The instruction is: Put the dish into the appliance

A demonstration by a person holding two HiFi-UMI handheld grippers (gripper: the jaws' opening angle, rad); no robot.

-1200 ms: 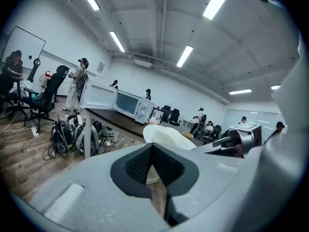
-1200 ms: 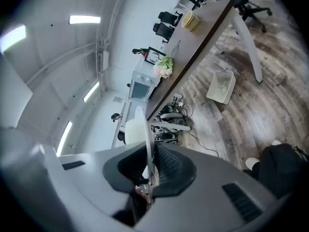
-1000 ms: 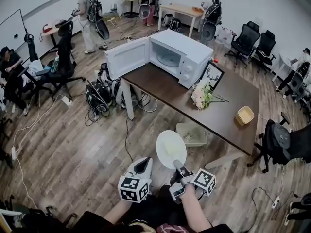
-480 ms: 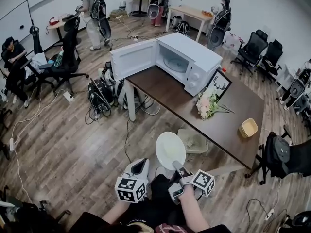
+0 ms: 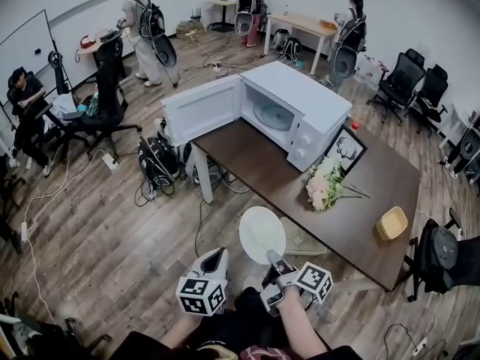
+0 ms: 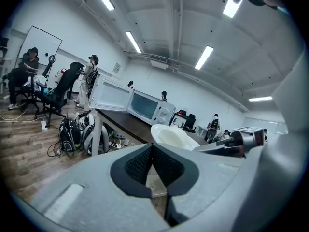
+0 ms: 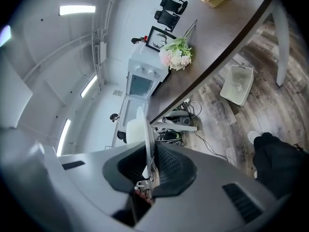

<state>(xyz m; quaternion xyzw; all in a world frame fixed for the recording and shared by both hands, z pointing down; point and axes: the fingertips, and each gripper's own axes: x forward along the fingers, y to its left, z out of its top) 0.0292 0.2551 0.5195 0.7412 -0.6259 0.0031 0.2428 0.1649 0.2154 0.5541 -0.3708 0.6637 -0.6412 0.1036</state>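
**Step in hand: carrying the plate to the microwave.**

In the head view, the right gripper (image 5: 274, 259) sits at lower centre of the frame. Its jaws are clamped narrow on the near rim of the white plate (image 5: 262, 232), which juts out ahead of it. The right gripper view confirms this grip: the plate's edge (image 7: 143, 129) runs straight between the two pads. The left gripper (image 5: 218, 255) sits just beside it, to the left. Its jaw tips meet and nothing lies between them.

The microwave (image 5: 300, 100) stands on the table (image 5: 255, 152) at upper centre of the frame, well apart from the plate. Its door (image 5: 201, 109) is swung out to the left, and the turntable (image 5: 276, 116) shows inside.

**Next move, as we judge it:**
1. We bring the plate up to the open front.
2. We hold it level and pass it in clear of the door and frame.
3. We set it on the turntable, then release the grip.
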